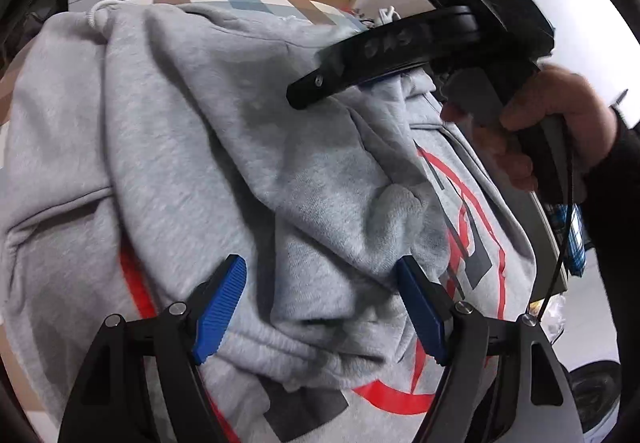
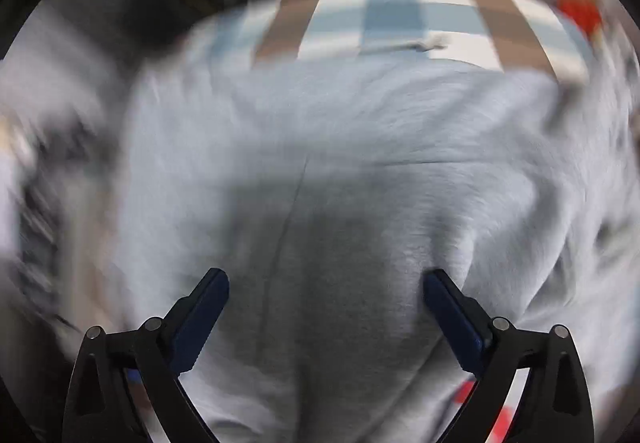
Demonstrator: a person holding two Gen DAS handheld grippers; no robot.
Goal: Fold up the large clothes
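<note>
Grey hoodie (image 1: 224, 147) lies rumpled, red print showing.

My left gripper (image 1: 322, 307) has two black, arched arms, each ending in a bright blue ribbed pad on its fingers (image 1: 220, 309). Round silver pins sit at the joints, two on each side, and each outer arm has a triangular cut-out. My right gripper (image 2: 326, 317) is built the same, black with blue pads and silver pins. Seen from the left wrist camera, one of its long black fingers (image 1: 384, 55) carries embossed lettering, too blurred to read, and a small screw near the tip. My right hand (image 1: 560, 115) comes out of a black sleeve (image 1: 612, 203), and a thin black cable (image 1: 570, 227) runs down beside the grey handle.
</note>
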